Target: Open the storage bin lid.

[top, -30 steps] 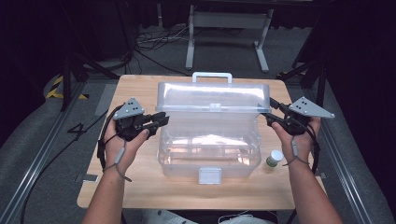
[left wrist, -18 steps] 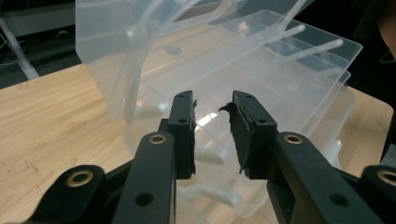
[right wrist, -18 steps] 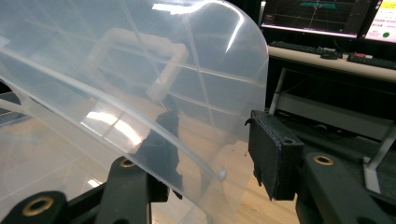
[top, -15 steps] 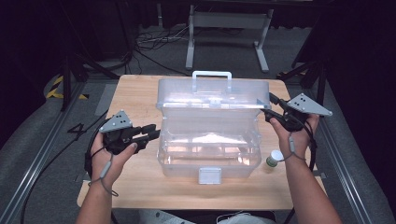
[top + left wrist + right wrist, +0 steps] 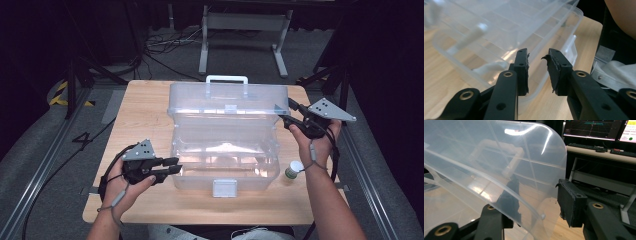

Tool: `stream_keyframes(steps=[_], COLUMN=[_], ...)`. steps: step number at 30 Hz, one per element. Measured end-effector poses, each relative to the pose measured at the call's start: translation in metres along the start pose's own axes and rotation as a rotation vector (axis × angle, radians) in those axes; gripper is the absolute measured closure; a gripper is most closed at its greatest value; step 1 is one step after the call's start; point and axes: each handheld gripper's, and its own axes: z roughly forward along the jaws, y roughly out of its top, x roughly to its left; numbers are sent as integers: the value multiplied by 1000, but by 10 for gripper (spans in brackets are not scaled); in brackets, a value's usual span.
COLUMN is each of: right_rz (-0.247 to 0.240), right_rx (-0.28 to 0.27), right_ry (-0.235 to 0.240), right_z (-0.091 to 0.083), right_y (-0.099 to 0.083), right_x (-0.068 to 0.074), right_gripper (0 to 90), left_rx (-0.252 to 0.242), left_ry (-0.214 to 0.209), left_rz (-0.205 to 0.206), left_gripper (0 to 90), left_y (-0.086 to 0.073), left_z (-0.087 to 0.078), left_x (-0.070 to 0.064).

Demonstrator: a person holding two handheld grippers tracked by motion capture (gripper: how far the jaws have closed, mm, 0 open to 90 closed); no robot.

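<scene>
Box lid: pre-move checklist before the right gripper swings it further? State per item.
1. Lid raised off the clear box: ok.
2. Lid edge between the jaws of the right gripper: ok. Actual clamping: cannot tell, a gap shows beside the right jaw.
3. Left gripper bracing the box: not ok, jaws open, holding nothing, just short of the box's front left corner.
4. Small bottle standing right of the box, below the right hand: ok, apart from the lid.
5. Box contents: cannot tell through the plastic.
</scene>
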Motion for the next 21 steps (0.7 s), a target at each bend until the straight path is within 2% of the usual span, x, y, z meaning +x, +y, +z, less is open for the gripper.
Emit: stream_keyframes(steps=[3,6,16,21], right_rz=[0,-1,-22,-7], right_rx=[0,1,7,1], right_ry=[-1,-4,-25,-49], right_z=[0,0,2,3], right_y=[0,1,4,6], right_x=[0,0,1,2], right_gripper=[530,532,548,558], left_rx=[14,23,82,76], left_ry=[-14,-48,-71,-84], left_rz=[-1,9,-1,-2], left_gripper=[710,714,713,702], left_y=[-3,-9,-19,-20], left_z=[6,16,34,36], left_x=[1,2,4,5])
